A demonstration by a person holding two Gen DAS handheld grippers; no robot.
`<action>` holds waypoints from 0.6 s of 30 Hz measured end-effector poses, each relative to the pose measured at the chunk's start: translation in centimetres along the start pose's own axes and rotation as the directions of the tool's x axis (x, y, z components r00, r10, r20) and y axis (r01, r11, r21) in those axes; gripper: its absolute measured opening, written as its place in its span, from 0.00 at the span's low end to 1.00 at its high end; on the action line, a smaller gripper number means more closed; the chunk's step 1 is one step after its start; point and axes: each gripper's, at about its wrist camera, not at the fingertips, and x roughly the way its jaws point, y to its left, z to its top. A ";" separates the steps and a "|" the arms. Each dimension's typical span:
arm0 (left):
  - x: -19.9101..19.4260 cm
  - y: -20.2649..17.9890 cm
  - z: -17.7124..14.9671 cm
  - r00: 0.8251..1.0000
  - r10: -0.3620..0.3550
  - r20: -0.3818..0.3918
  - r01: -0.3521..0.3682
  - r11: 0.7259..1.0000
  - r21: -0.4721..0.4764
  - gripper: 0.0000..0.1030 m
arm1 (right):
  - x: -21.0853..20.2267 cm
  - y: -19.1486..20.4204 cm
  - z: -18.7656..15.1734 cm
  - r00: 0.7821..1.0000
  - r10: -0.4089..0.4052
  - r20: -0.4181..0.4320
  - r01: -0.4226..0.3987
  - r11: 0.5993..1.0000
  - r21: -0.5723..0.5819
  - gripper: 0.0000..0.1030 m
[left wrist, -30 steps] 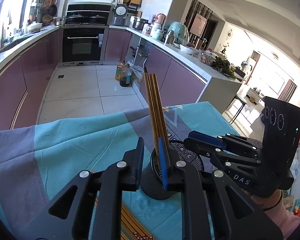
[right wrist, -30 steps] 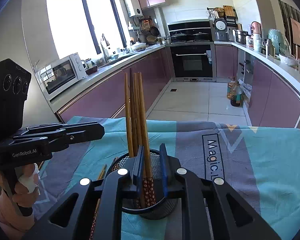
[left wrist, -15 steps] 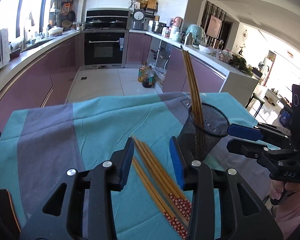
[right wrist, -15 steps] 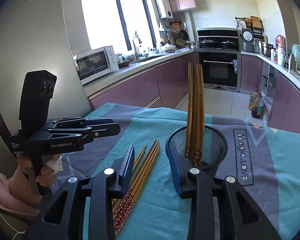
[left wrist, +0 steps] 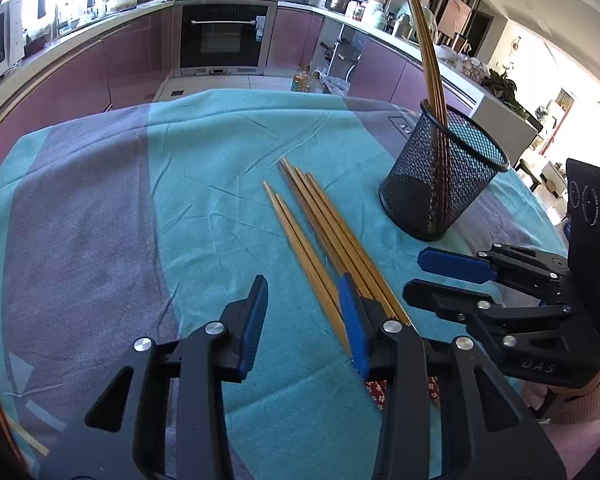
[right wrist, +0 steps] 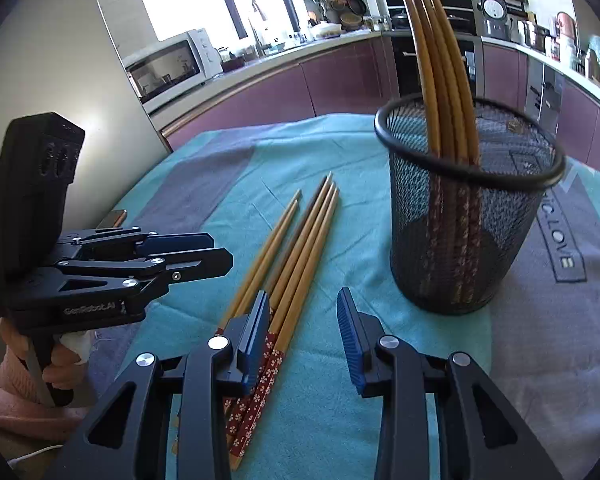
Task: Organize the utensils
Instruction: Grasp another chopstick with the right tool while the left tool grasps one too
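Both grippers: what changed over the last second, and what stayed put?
Both let go of the chopsticks they had lowered into the mesh holder, opened, and drew back and down toward the loose chopsticks on the cloth. The left gripper and right gripper now hold nothing. The holder, its four chopsticks and the loose ones stayed put.

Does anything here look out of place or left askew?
Yes: loose chopsticks lie on the tablecloth beside the mesh holder, unevenly fanned, while four others stand inside it. Nothing looks spilled or damaged.
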 end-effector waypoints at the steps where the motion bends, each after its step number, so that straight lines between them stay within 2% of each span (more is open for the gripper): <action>1: 0.1 -0.2 0.0 1.000 0.000 -0.004 0.000 1.000 0.003 0.36 | 0.2 0.1 0.1 1.000 -0.007 -0.003 0.007 1.000 0.002 0.32; 18: 2.3 -1.3 -0.1 0.998 0.056 -0.029 -0.054 0.997 0.054 0.34 | 1.9 0.7 0.4 0.998 -0.056 -0.027 0.056 0.998 -0.009 0.31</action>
